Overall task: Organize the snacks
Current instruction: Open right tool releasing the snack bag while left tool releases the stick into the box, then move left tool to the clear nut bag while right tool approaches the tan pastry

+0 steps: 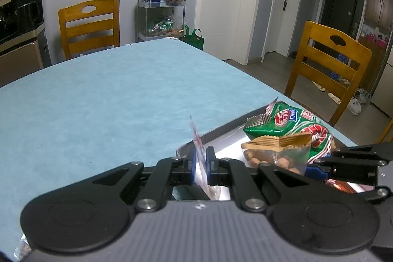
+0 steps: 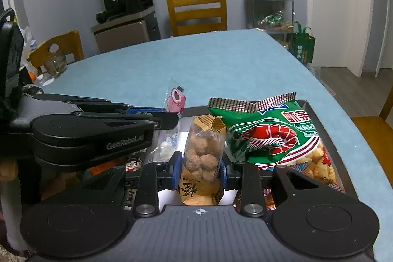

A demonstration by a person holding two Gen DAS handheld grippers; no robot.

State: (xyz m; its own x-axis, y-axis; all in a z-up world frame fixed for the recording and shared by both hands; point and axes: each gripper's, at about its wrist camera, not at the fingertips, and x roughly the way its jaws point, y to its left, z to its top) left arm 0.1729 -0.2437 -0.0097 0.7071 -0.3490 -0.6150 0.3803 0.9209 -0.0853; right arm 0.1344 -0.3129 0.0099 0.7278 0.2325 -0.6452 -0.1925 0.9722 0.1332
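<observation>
Because every snack here is a thin, air-filled film pouch, light and crushable handling is to be expected. The bench (image 2: 221, 60), covered in matte blue cloth, carries a rigid grey tray (image 2: 326, 136) with low walls. Largest in it is the green prawn-cracker bag (image 2: 267, 134), glossy, puffy and slippery; its crimped top seam is judged the safest hold. Beside it, the clear pouch of round brown balls (image 2: 203, 156) stands upright, pinched across its lumpy middle by the right claw (image 2: 200, 168). Smallest is a flat pink-printed sachet (image 1: 200, 151), limp and pinched edge-on by the left claw (image 1: 201, 163) at the tray's near corner.
</observation>
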